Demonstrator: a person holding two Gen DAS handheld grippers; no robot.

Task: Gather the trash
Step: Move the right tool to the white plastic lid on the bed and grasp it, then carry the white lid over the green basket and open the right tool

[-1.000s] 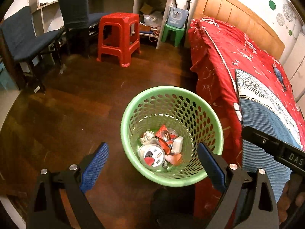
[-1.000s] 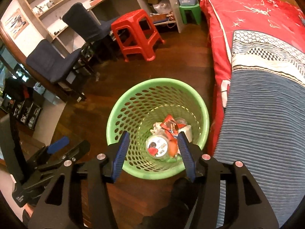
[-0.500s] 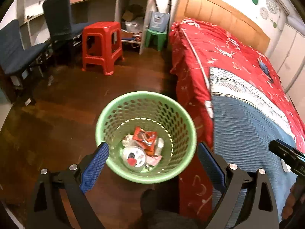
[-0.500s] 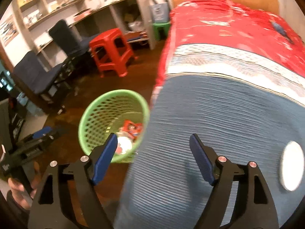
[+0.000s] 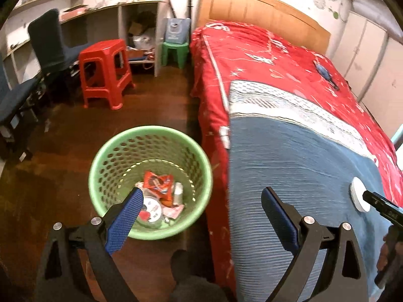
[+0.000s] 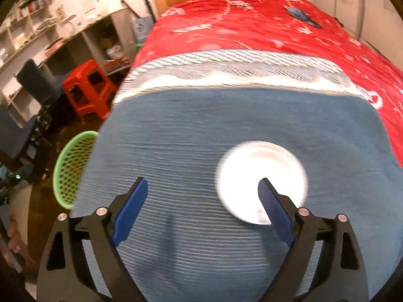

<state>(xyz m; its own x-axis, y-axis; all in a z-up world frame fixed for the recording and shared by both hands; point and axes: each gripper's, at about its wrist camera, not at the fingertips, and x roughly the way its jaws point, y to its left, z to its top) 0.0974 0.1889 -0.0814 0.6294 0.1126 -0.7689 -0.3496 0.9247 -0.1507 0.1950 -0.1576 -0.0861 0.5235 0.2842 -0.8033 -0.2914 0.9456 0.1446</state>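
A green perforated trash basket [image 5: 103, 158] stands on the wooden floor beside the bed, holding a red wrapper [image 5: 158, 182], a round lid and other scraps. My left gripper [image 5: 201, 198] hangs open and empty above the basket's right edge and the bed side. A white round disc [image 6: 262, 173], blurred, lies on the blue blanket [image 6: 226, 118]; the same disc [image 5: 359, 197] shows at the right of the left wrist view. My right gripper [image 6: 202, 188] is above the blanket, its jaws opening with nothing between them; its right fingertip overlaps the disc. The basket [image 6: 73, 166] peeks out at left.
The bed with a red cover [image 5: 264, 58] fills the right side. A red stool [image 5: 105, 73], a small green stool [image 5: 175, 51], dark chairs [image 5: 50, 45] and shelves stand at the far left. A dark blue object [image 6: 302, 16] lies far up the bed.
Both grippers have swung right, from over the basket toward the bed. The right gripper has opened wide and now hangs over the blanket by the white disc.
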